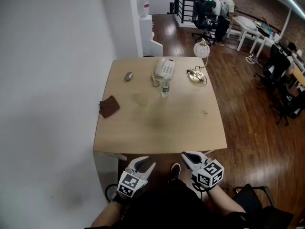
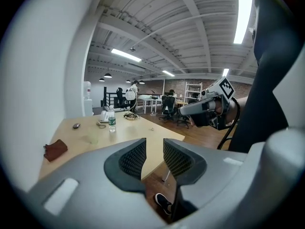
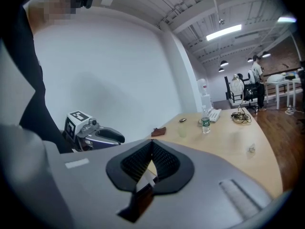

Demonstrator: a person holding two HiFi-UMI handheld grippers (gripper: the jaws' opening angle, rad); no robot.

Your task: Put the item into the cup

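A clear, faint plastic cup (image 1: pixel 140 99) stands on the wooden table (image 1: pixel 157 128), left of centre; the cup (image 3: pixel 182 130) also shows in the right gripper view. A small pale item (image 1: pixel 205 112) lies alone near the table's right edge. Both grippers hang below the table's near edge, close to the person's body and far from cup and item. My left gripper (image 1: pixel 144 163) is open, a gap showing between its ribbed pads (image 2: pixel 135 157), with nothing in it. My right gripper (image 1: pixel 187 156) is shut, its pads (image 3: pixel 162 157) meeting and holding nothing.
On the far half of the table are a water bottle (image 1: pixel 165 88), a white phone (image 1: pixel 164 69), a mouse (image 1: pixel 128 76), a brown wallet (image 1: pixel 109 106) and a desk lamp (image 1: pixel 201 49) with cables. A white wall runs along the left; wooden floor lies to the right.
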